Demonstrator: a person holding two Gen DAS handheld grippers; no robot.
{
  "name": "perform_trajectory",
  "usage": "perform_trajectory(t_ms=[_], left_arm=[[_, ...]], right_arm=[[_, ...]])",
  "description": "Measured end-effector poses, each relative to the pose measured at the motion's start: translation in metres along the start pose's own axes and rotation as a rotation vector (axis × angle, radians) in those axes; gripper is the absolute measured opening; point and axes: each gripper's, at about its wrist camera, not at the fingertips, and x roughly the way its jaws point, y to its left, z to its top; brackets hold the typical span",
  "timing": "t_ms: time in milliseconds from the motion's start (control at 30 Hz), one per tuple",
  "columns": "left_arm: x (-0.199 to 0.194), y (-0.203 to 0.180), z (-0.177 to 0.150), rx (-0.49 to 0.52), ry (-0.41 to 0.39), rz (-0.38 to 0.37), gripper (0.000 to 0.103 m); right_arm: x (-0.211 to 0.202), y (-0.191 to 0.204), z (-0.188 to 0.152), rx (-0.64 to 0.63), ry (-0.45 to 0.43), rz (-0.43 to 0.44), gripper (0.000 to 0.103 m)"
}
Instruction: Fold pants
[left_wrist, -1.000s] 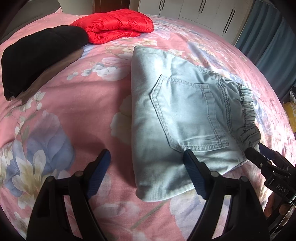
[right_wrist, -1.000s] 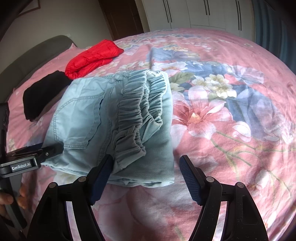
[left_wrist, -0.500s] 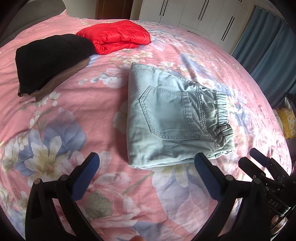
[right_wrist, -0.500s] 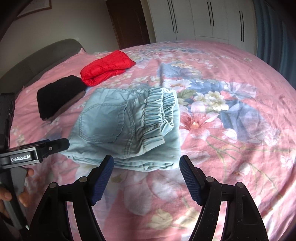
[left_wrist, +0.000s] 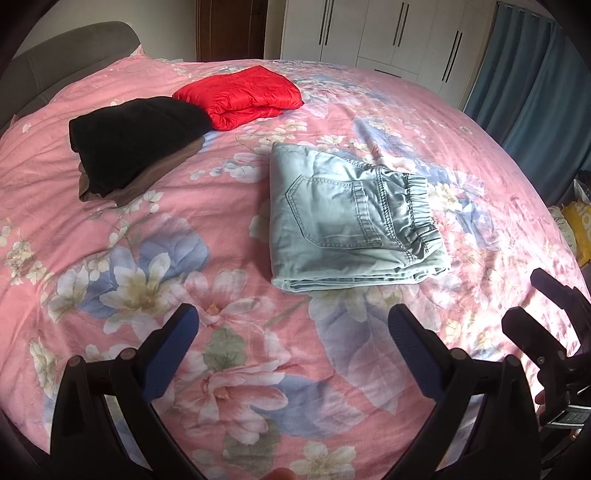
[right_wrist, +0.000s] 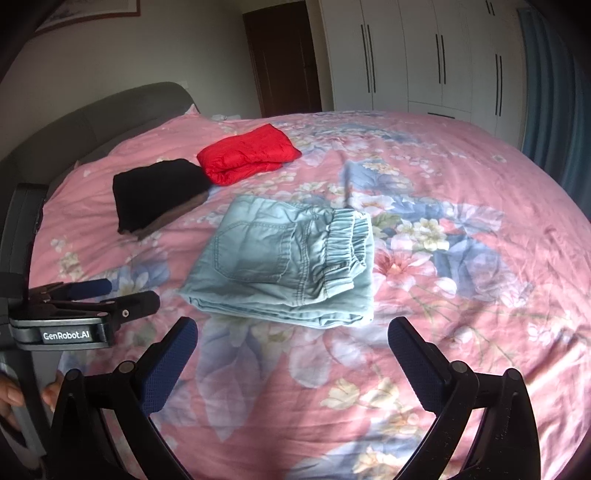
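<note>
A: What has changed since a second ago?

B: Both tools have drawn back and up from the pants (left_wrist: 351, 218). Before, the left gripper (left_wrist: 293, 349) had its fingers right at the near edge of the pants and the right gripper (right_wrist: 291, 350) straddled the near corner by the waistband. Now both hang above bare bedspread (left_wrist: 110, 229) just short of that edge. The left stands wide apart with nothing between its fingers; the right's jaws are opening, also with nothing between them.

A: And the pants?

B: Pale blue denim, folded into a flat stack in the middle of the bedspread, touching neither tool. A back pocket faces up, the gathered elastic waistband lies along the right side, and layered edges show at the near side. Beyond the pants to the left lie a black folded garment (left_wrist: 136, 140) and a red jacket (left_wrist: 240, 96).
</note>
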Motion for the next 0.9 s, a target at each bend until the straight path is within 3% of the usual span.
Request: perform_trajectory(t_ms=[333, 900], left_arm=[[-0.041, -0.007, -0.007, 0.030, -0.043, 0.043, 0.102], [-0.076, -0.026, -0.009, 0.058, -0.090, 0.028, 0.102]], right_arm=[[-0.040, 0.013, 0.003, -0.017, -0.071, 0.009, 0.102], [-0.072, 0.018, 0.002, -0.018, -0.123, 0.003, 0.102]])
